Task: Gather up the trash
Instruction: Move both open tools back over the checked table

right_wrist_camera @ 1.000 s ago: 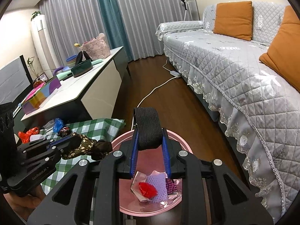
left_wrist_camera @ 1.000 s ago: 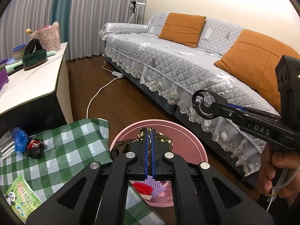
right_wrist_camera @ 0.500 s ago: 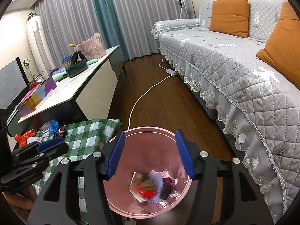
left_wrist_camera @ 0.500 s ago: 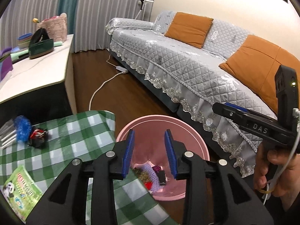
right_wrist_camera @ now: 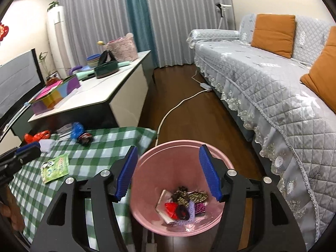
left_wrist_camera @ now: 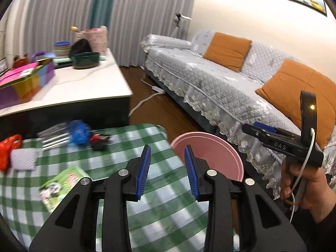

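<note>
A pink bin [right_wrist_camera: 147, 220] stands open-topped on the wood floor [right_wrist_camera: 189, 113], tight against the corner of a low table under a green checked cloth [right_wrist_camera: 100, 147], its mouth unobstructed above a small heap of scraps [right_wrist_camera: 184, 201] at the bottom. The right gripper [right_wrist_camera: 168, 168] hangs over that mouth with nothing between its parted fingers. The cloth's near half lies mostly bare around a green packet [left_wrist_camera: 63, 183]; along its far edge, a blue wrapper [left_wrist_camera: 78, 132], a red-and-black wrapper [left_wrist_camera: 98, 140], a grey pad [left_wrist_camera: 23, 159] and a red bag [left_wrist_camera: 8, 149] crowd together. A white cabinet [right_wrist_camera: 117, 96] walls off the far side, a sofa [right_wrist_camera: 273, 96] the right, leaving a floor lane crossed by a white cable [right_wrist_camera: 178, 105].
</note>
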`<state>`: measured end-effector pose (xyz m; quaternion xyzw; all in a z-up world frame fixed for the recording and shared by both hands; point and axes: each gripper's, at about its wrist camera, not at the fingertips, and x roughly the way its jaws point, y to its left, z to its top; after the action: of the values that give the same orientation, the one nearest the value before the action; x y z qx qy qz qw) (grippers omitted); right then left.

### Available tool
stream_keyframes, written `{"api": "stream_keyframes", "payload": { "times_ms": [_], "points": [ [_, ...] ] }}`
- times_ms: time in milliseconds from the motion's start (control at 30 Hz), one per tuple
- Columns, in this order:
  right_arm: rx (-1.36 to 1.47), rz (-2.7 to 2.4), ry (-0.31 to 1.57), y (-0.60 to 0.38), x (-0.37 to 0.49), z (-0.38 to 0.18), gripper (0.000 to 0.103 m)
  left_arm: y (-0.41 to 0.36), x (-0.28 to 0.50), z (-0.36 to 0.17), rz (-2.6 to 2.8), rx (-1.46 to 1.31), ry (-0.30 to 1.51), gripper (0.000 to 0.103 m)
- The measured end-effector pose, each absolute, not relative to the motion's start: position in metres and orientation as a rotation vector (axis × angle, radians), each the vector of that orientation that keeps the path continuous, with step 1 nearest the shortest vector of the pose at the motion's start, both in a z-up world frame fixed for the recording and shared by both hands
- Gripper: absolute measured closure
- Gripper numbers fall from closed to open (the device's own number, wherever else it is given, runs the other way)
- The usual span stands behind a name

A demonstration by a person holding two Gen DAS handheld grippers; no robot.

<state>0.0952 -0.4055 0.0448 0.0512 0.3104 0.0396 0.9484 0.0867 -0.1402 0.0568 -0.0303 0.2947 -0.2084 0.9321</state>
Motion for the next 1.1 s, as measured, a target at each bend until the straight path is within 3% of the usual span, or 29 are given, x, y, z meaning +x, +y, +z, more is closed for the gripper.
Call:
{"api": "stream_keyframes", "payload": {
  "times_ms": [1100],
  "points": [
    [0.105,0.171,0.607,-0.307,0.053,0.079,0.044,-0.018,0.042,0.064,-0.197,-0.174,0.499,0.07]
  ]
}}
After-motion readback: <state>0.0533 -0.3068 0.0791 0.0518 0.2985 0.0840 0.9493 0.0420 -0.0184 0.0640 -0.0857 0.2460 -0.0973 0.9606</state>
